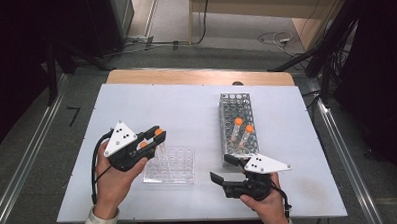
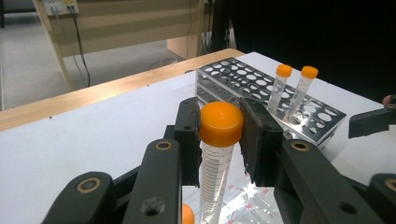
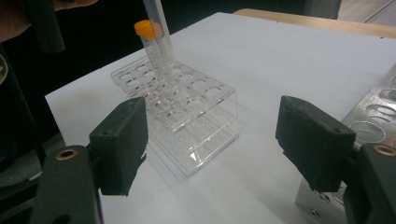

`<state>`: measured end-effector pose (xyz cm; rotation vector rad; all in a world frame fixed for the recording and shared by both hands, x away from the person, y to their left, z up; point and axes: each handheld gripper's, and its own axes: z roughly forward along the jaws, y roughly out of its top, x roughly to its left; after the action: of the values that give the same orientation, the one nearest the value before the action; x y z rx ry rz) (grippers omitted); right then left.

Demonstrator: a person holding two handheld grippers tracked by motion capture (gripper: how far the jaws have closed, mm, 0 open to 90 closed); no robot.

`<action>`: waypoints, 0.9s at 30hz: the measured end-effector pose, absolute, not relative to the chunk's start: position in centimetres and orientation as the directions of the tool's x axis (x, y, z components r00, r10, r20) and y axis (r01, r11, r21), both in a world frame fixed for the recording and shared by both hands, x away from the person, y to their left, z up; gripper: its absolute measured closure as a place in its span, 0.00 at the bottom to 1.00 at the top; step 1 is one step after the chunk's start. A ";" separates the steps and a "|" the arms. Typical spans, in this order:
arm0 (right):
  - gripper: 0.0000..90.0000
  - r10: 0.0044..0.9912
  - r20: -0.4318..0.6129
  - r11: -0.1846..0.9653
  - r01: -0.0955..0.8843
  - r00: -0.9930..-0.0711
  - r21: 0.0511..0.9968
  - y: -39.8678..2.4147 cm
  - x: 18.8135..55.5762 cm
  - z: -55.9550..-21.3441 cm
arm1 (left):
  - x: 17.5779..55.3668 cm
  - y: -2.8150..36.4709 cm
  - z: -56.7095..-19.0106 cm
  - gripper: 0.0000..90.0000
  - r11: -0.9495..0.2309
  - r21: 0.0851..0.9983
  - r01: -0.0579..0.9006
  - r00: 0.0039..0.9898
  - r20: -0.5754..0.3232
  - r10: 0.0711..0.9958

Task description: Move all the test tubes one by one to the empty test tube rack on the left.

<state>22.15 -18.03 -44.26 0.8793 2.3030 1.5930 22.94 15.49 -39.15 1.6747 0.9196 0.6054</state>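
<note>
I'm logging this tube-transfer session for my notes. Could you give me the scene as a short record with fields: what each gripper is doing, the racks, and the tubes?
left gripper: shut on the held tube, clamped at its orange cap, above the clear rack
right gripper: open, nothing between its jaws, near the metal rack's near end
clear rack: plastic, on the white table; one capped tube stands in it
metal rack: holds two orange-capped tubes, upright, side by side

left gripper [image 1: 155, 137]: jaws clamped tight, angled forward and rightward, hand gripping its rear body; right gripper [image 1: 224, 169]: jaws spread wide, nothing between them, pointing leftward, hand under its rear
</note>
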 end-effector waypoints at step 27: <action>0.27 0.573 0.164 0.240 0.355 -0.803 0.903 -18.1 22.2 -44.3 | 23.4 15.7 -40.7 0.79 -0.128 0.947 0.296 0.563 -0.065 0.824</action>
<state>22.18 -18.08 -44.31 0.8786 2.3071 1.5956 23.38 15.65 -40.69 1.6918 0.9440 0.5958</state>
